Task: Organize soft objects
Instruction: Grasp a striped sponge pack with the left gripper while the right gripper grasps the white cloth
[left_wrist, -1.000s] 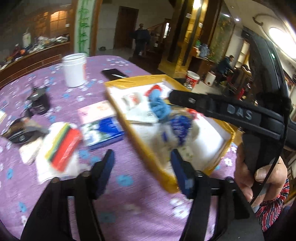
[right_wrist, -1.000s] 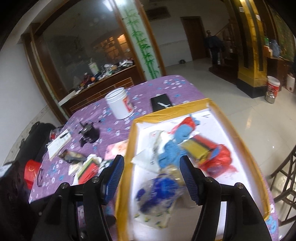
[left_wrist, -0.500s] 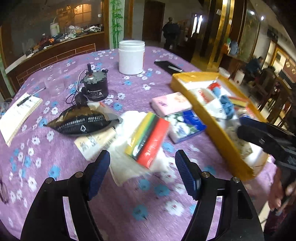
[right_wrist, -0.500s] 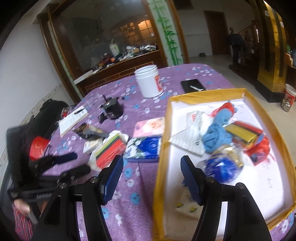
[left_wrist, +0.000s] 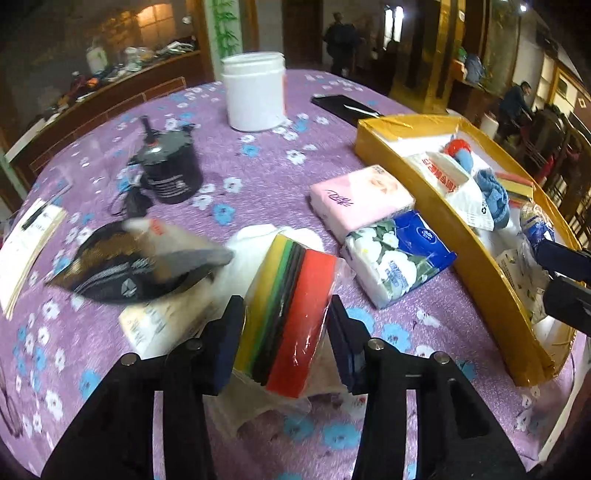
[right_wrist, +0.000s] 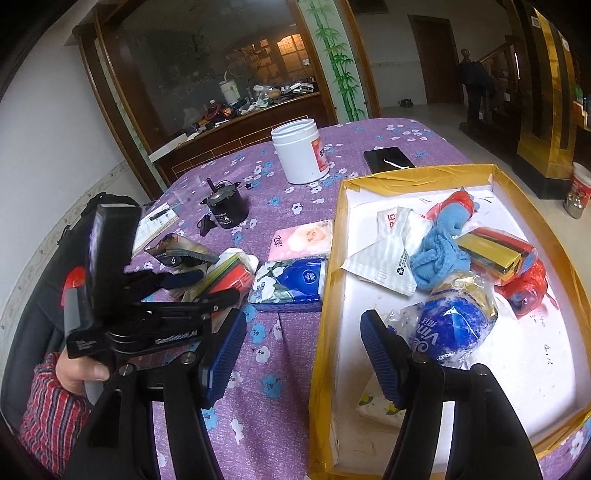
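My left gripper (left_wrist: 286, 332) is open with its jaws on either side of a wrapped pack of coloured sponges (left_wrist: 291, 314) lying on the purple tablecloth; the pack also shows in the right wrist view (right_wrist: 231, 275). Beside it lie a pink tissue pack (left_wrist: 360, 201) and a blue floral tissue pack (left_wrist: 395, 258). The yellow-rimmed box (right_wrist: 327, 295) holds a blue cloth (right_wrist: 439, 254), a sponge pack (right_wrist: 495, 254), a red bag (right_wrist: 528, 288) and a blue wrapped bundle (right_wrist: 456, 325). My right gripper (right_wrist: 303, 354) is open and empty over the box's left rim.
A white jar (left_wrist: 255, 92), a black motor can (left_wrist: 171, 173), a dark snack bag (left_wrist: 125, 269), a phone (left_wrist: 343, 107) and a notepad (left_wrist: 26, 243) lie on the table. The table edge is close at the front.
My left gripper moved forward and down so the sponge pack now sits between its jaws. My right gripper drifted slightly right along the box rim.
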